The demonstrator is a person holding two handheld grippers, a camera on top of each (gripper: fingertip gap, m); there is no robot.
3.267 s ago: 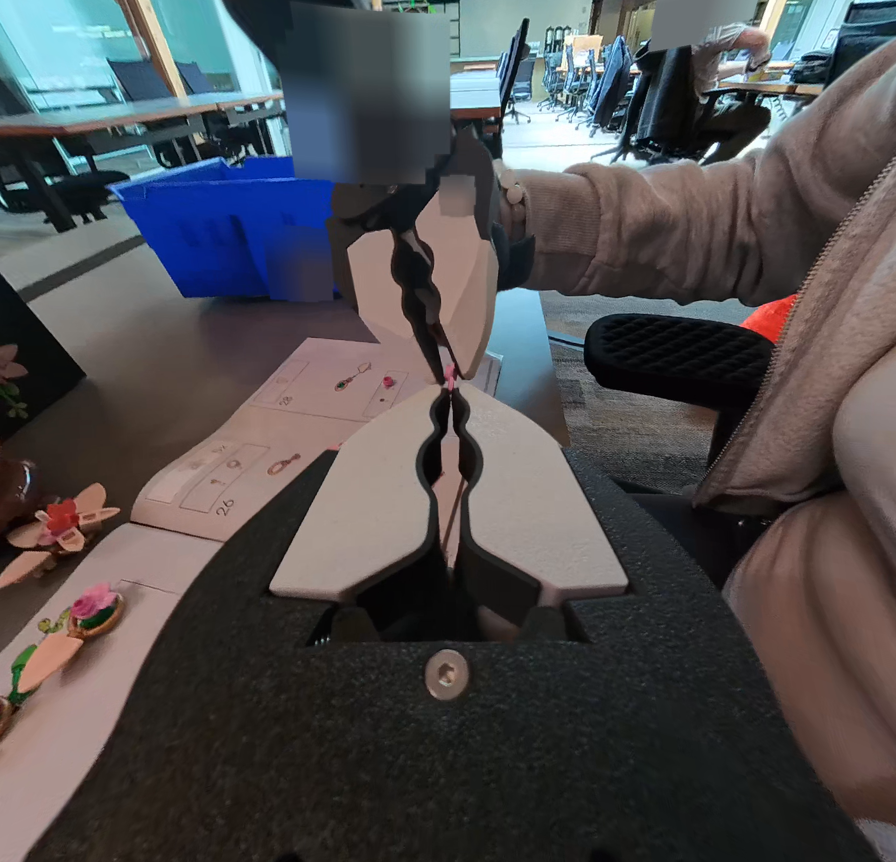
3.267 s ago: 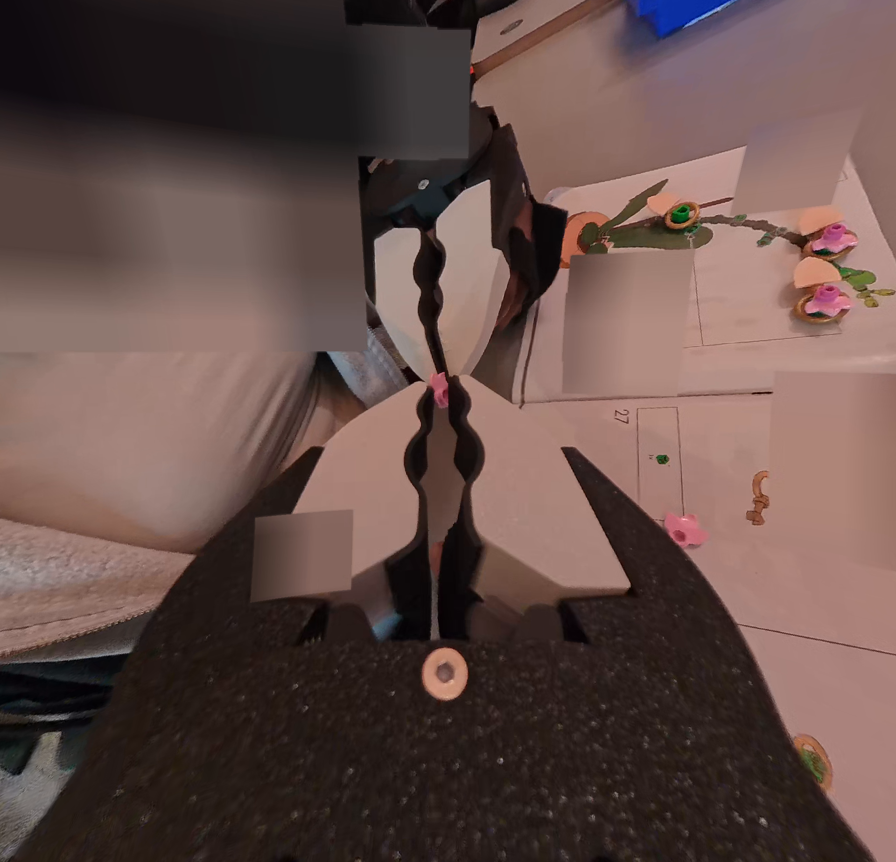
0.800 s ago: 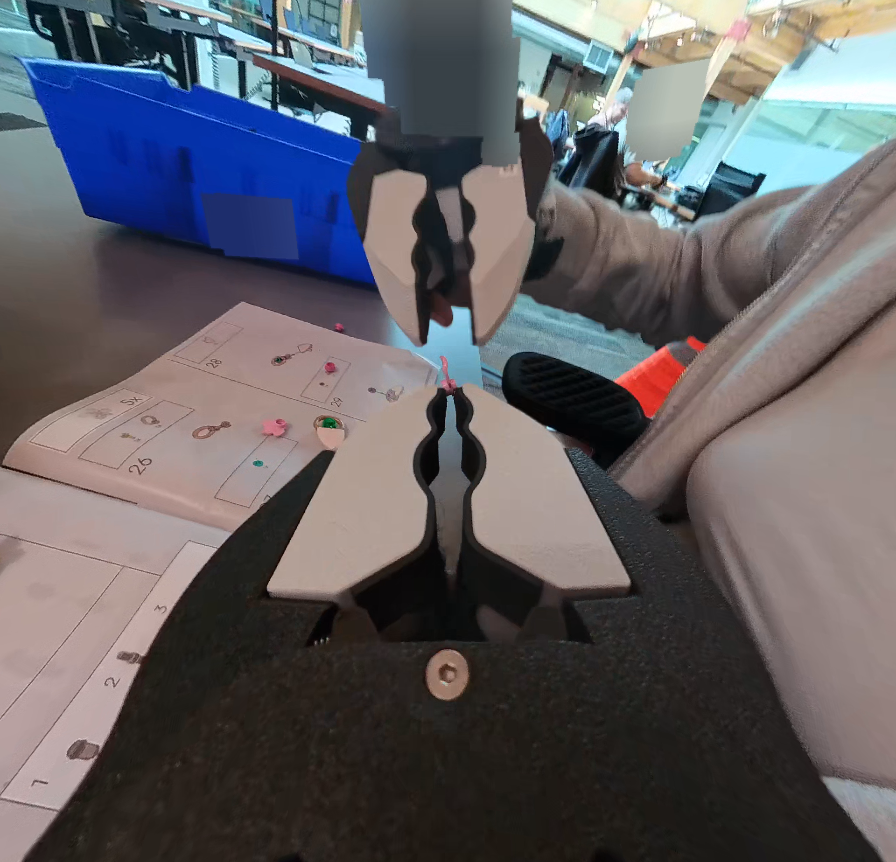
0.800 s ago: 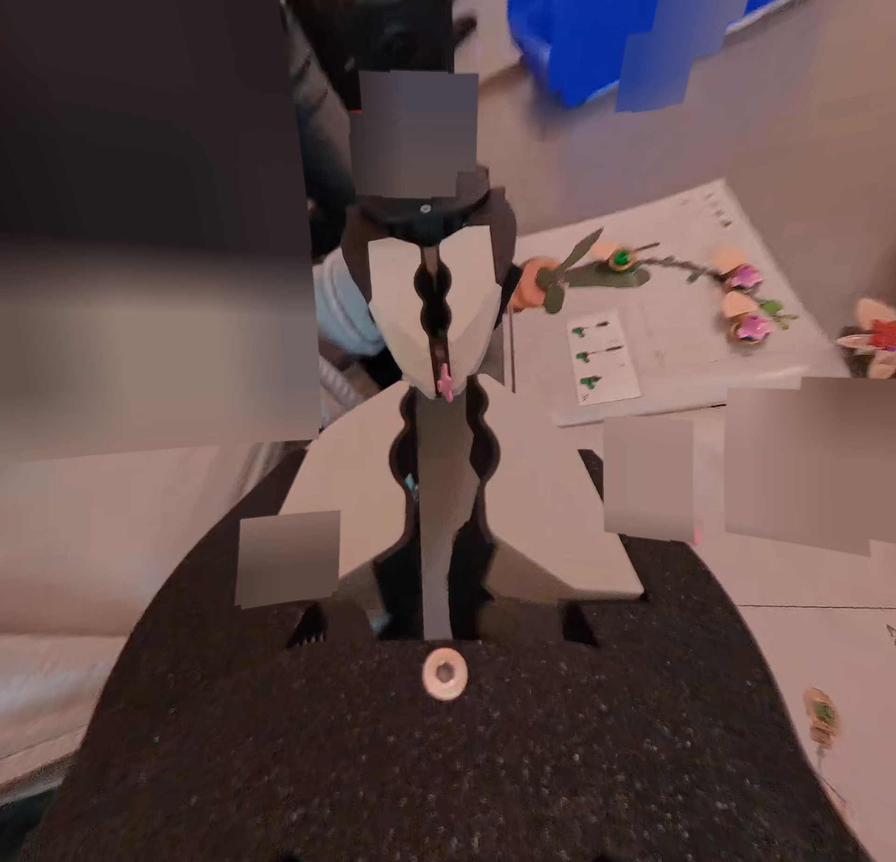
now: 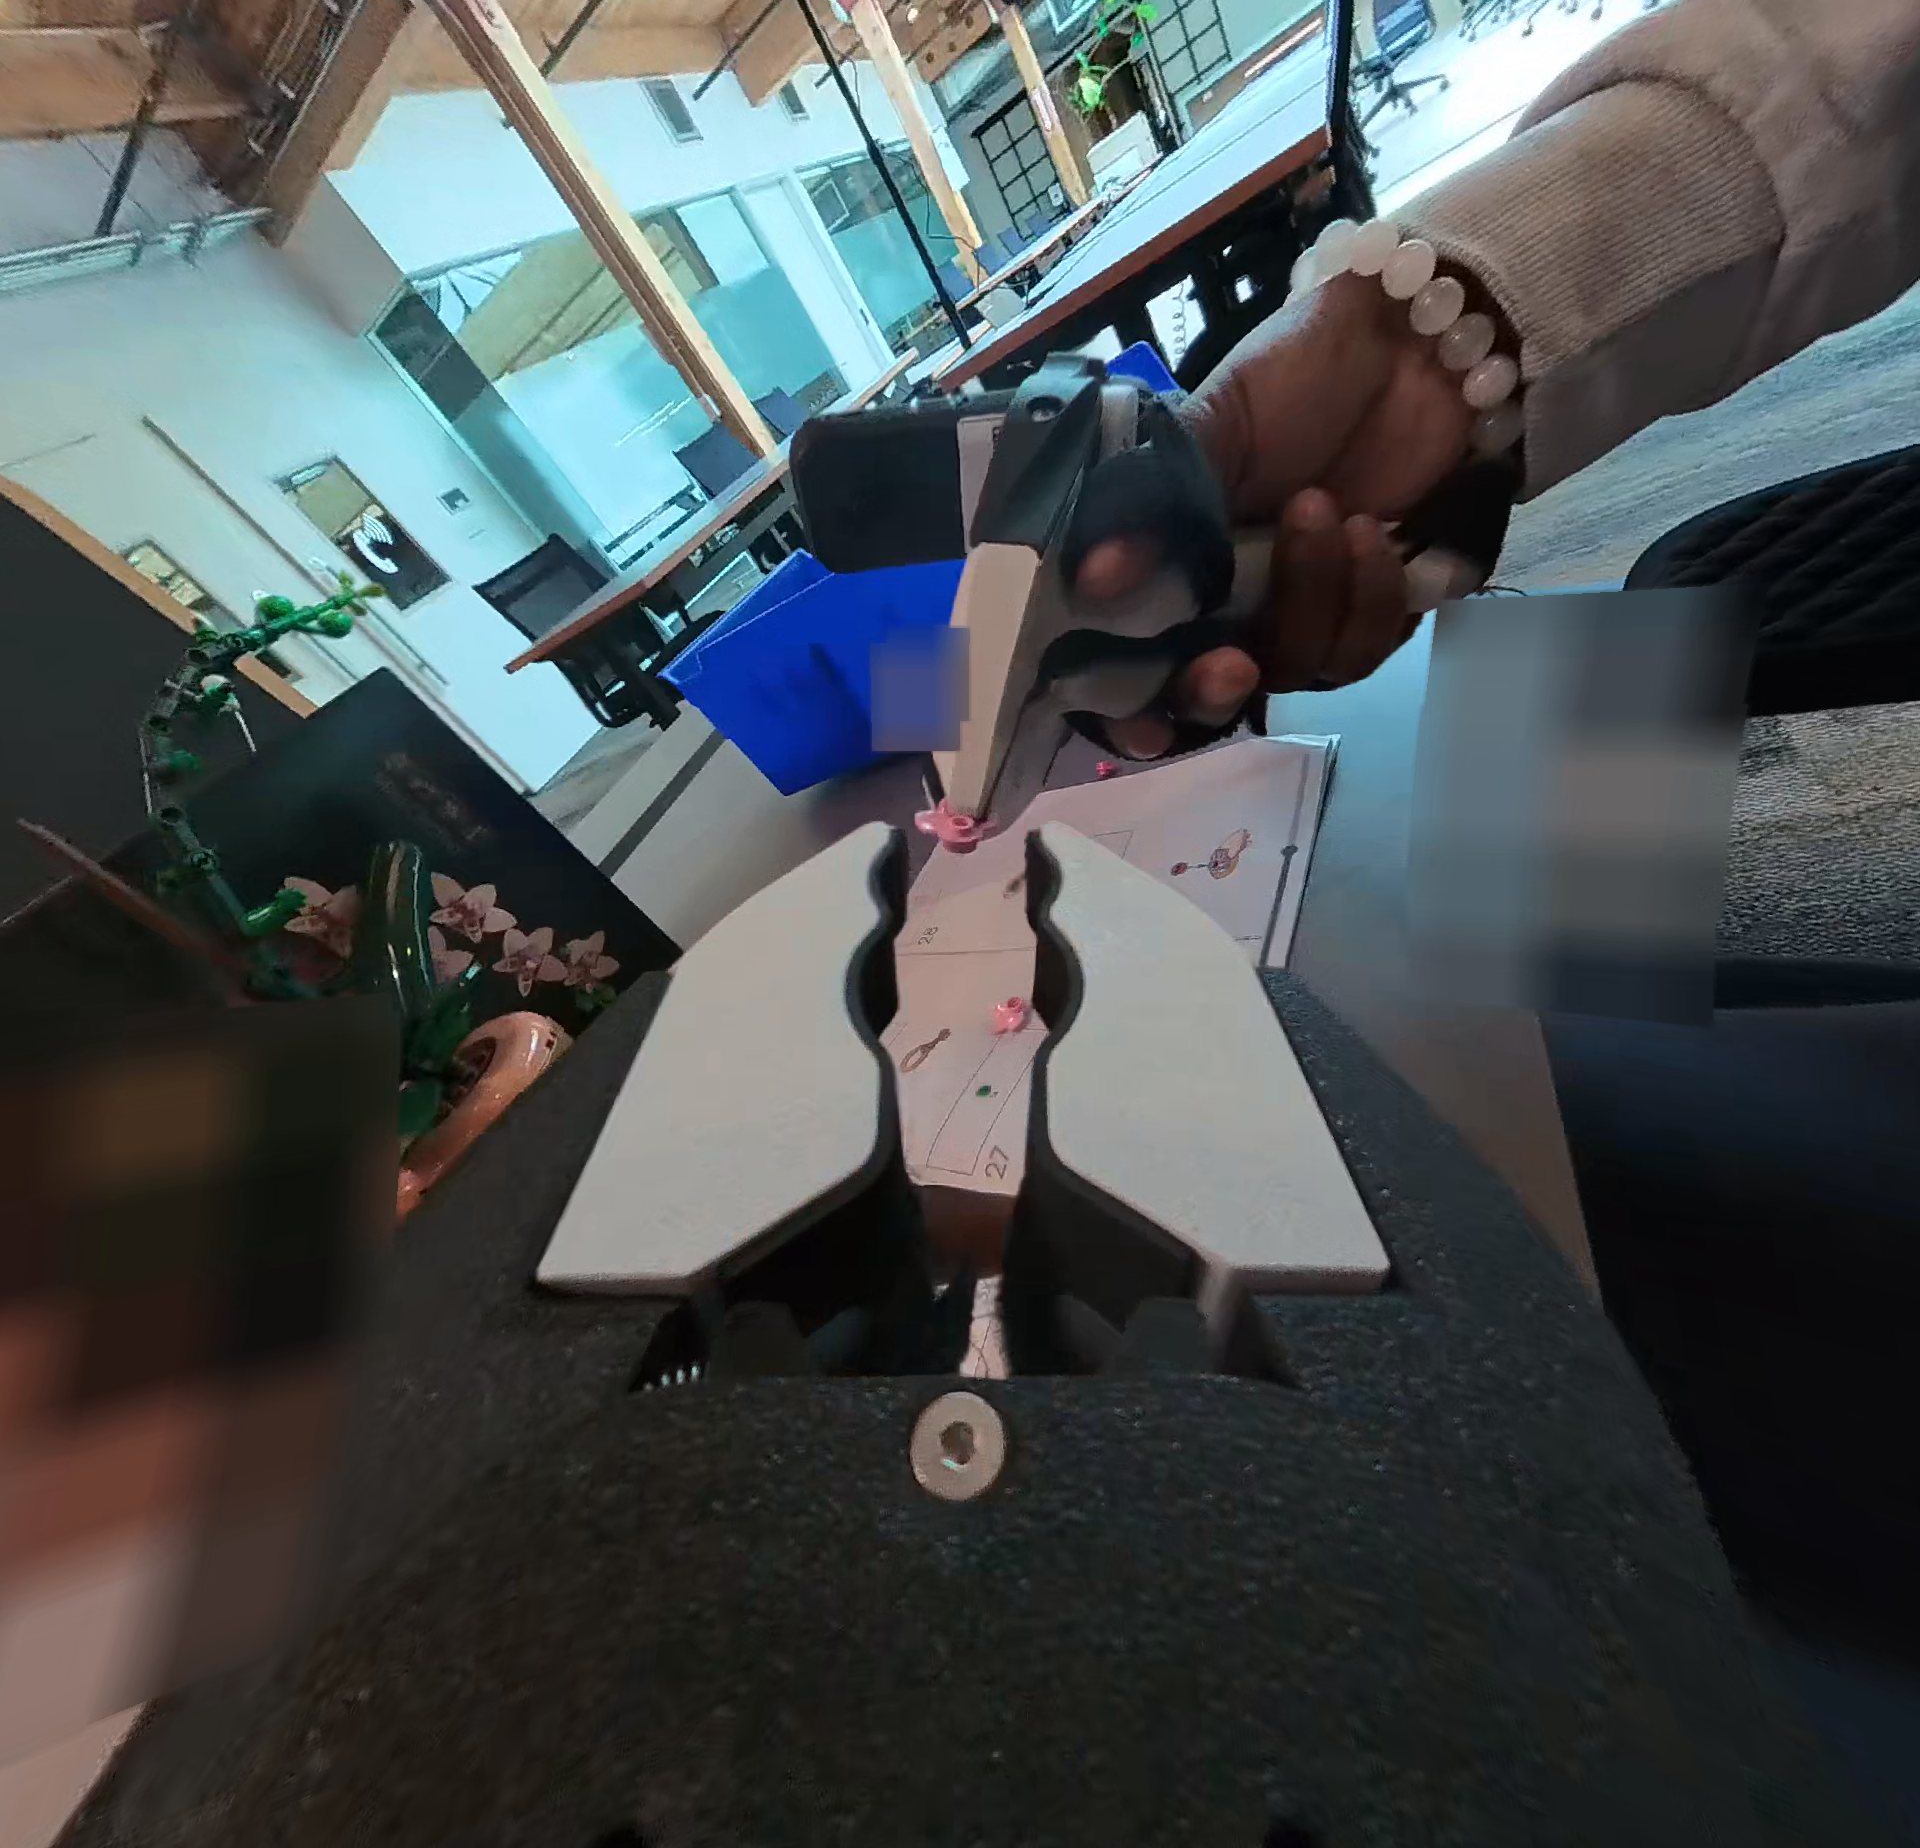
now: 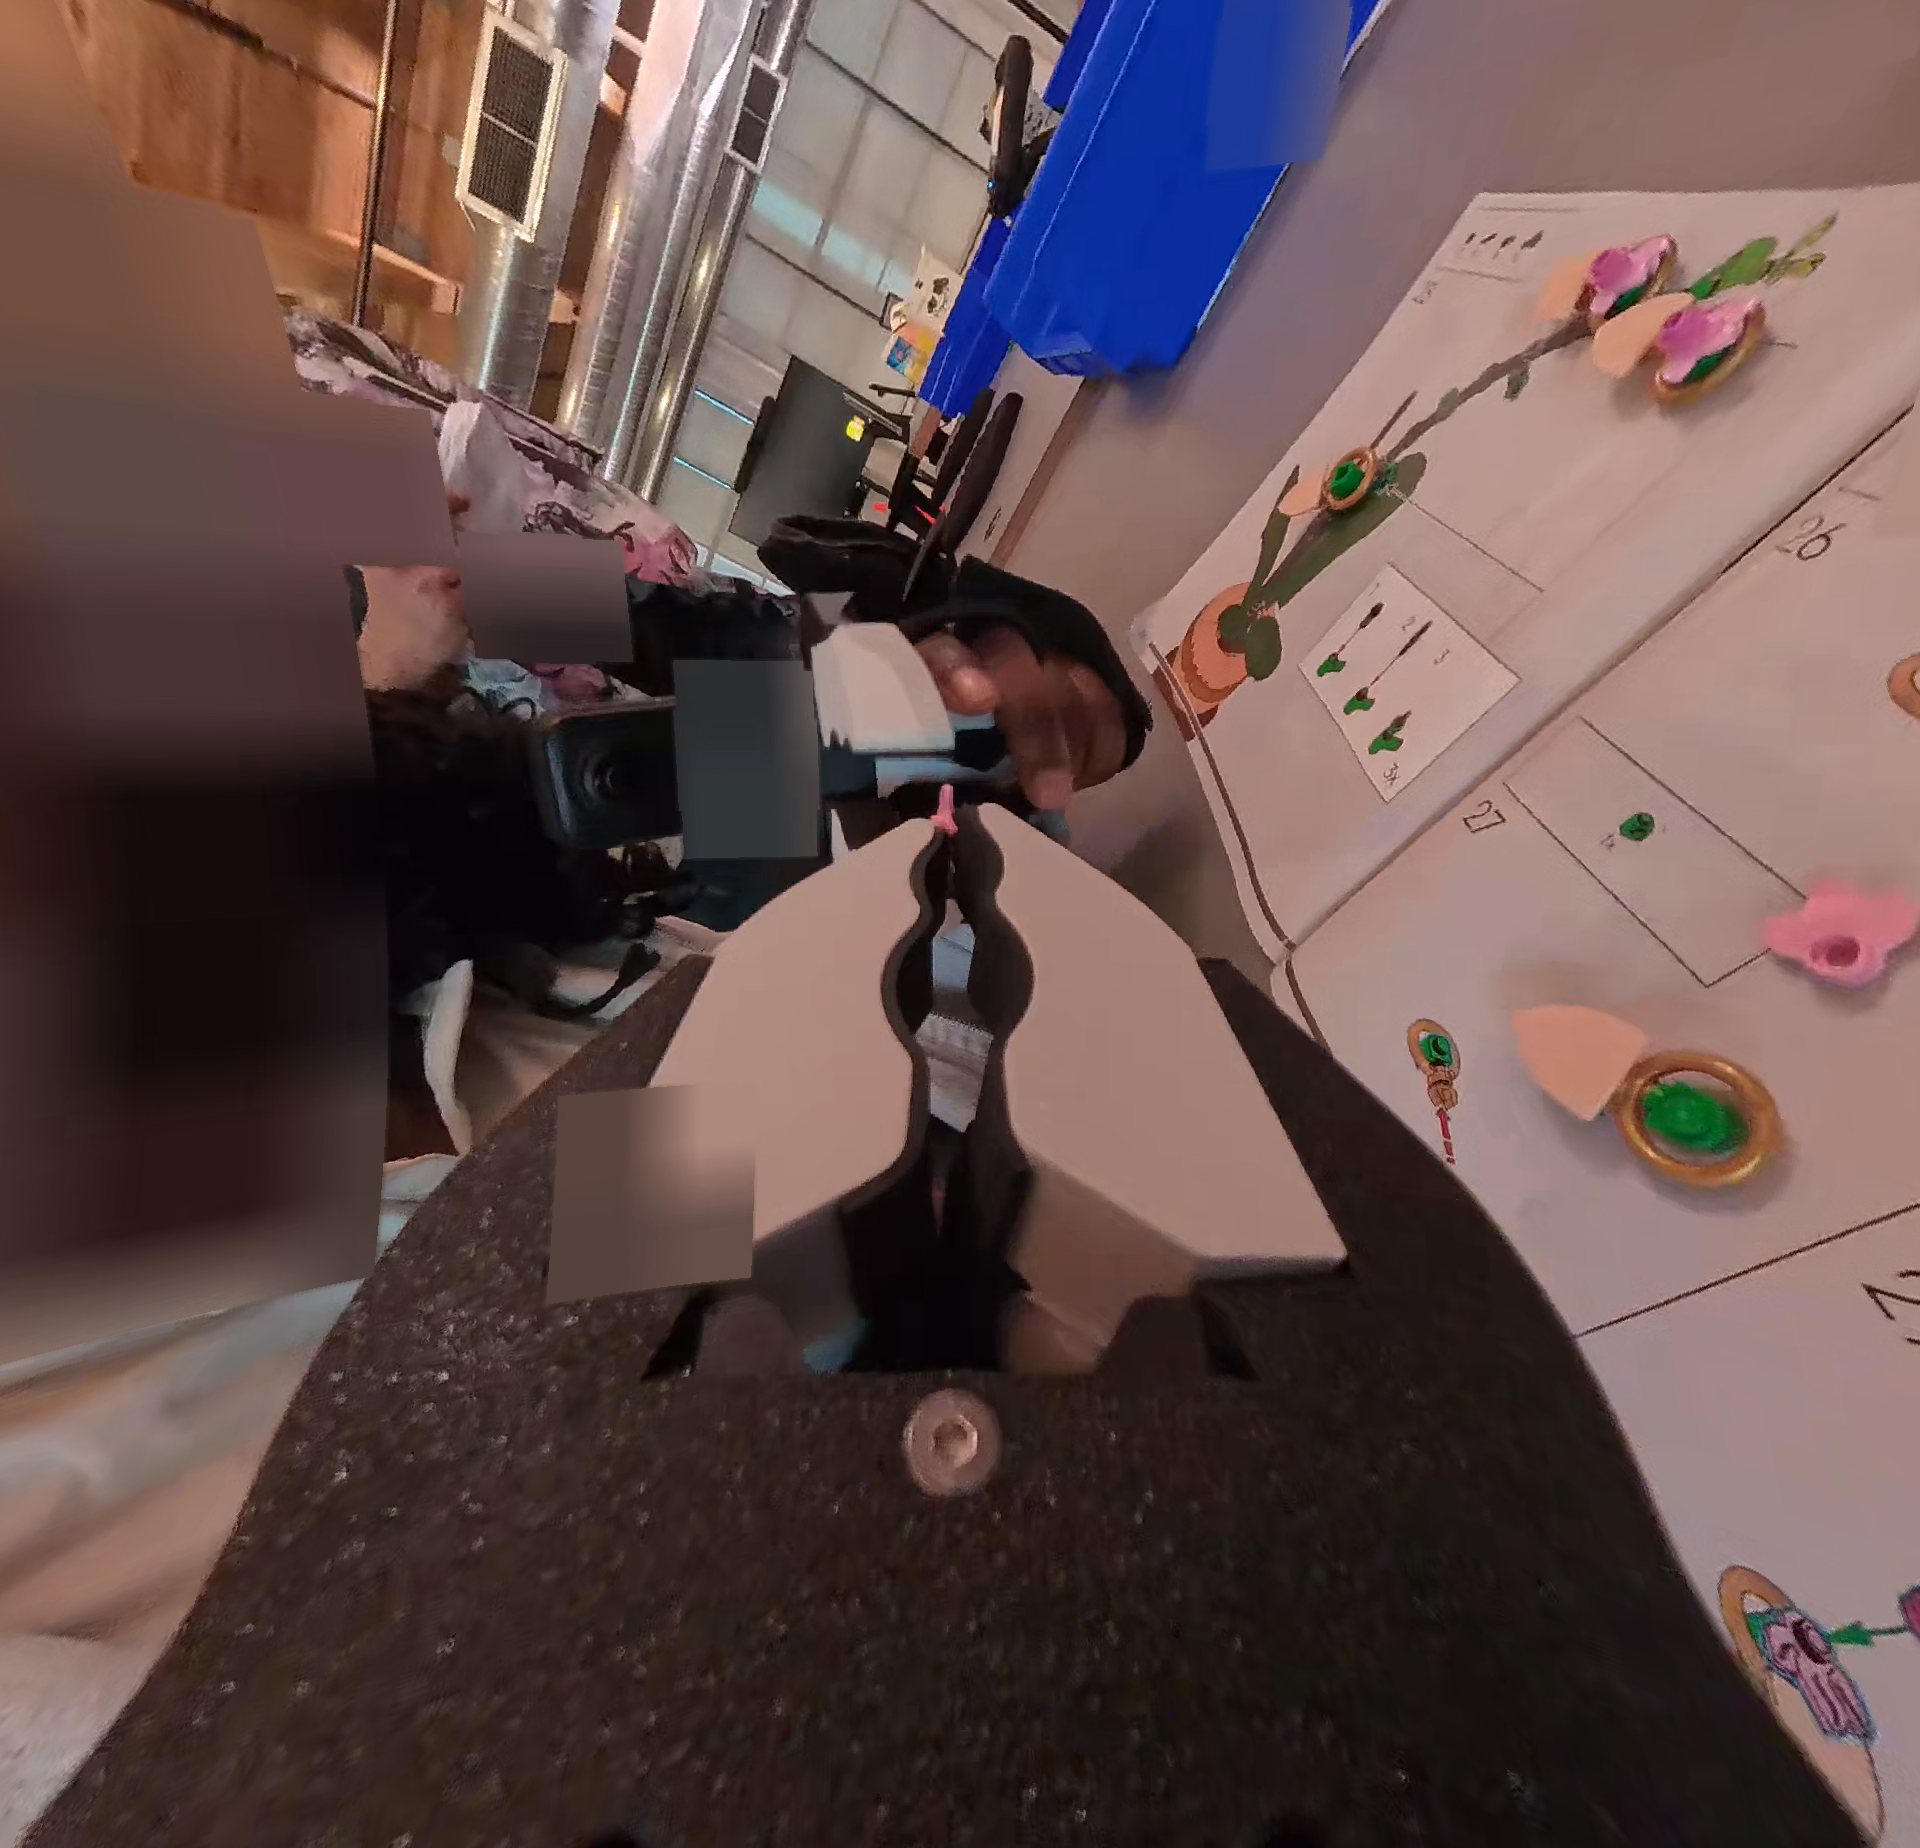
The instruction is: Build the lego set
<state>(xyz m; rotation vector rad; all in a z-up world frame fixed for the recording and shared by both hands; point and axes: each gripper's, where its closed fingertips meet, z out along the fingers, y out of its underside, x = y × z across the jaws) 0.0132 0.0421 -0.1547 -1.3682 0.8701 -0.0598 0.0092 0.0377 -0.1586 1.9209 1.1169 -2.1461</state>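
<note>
My right gripper [image 6: 951, 834] is shut on a small pink flower-shaped brick [image 6: 943, 811], pinched at the very tips. In the left wrist view the right gripper [image 5: 982, 811] reaches down from above with the same pink brick [image 5: 954, 830] at its tips. My left gripper [image 5: 963, 844] is open, its two pads apart on either side just below the brick, and holds nothing. One of its white fingers [image 6: 883, 697] shows beyond the brick in the right wrist view.
An open instruction booklet [image 5: 1164, 863] lies on the grey table. A loose pink flower piece [image 6: 1839, 931] and a gold ring with a green stud [image 6: 1699, 1123] lie on the booklet. A blue bin [image 5: 810, 655] stands behind. A black box printed with orchids [image 5: 416, 863] and a green stem [image 5: 177, 718] are at the left. My left and right fingertips are right by each other.
The left gripper was shut on the pink brick and the right was open. Now the right has closed on the brick and the left has opened and let it go.
</note>
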